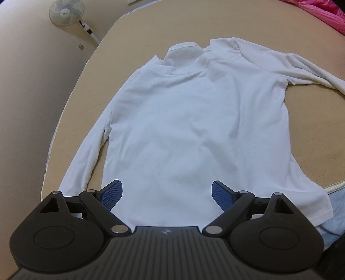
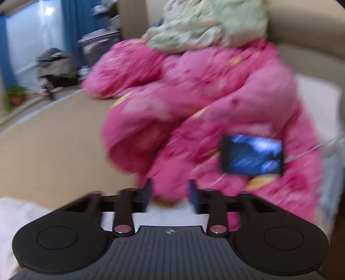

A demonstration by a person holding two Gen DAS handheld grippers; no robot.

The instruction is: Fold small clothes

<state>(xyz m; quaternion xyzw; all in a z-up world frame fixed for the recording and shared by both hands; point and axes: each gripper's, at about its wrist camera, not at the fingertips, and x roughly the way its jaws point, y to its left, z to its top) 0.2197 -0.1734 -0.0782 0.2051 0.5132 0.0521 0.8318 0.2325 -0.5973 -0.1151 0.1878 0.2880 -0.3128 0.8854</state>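
Filling the frame's centre, the white shirt [image 1: 194, 120] lies flat; left gripper [image 1: 167, 195] jaws wide, empty; right gripper [image 2: 170, 192] jaws partly open, empty.

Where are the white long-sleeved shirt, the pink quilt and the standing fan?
white long-sleeved shirt [image 1: 194, 129]: left wrist view, middle of its back.
pink quilt [image 2: 194, 103]: right wrist view, its central bulge.
standing fan [image 1: 65, 11]: left wrist view, its round head.

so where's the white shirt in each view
Left wrist: white shirt spread flat mid-frame on the tan bed, hem by the open left tool.
Right wrist: only a blurred white patch below the right tool, probably the shirt.
Shared landmark: pink quilt.
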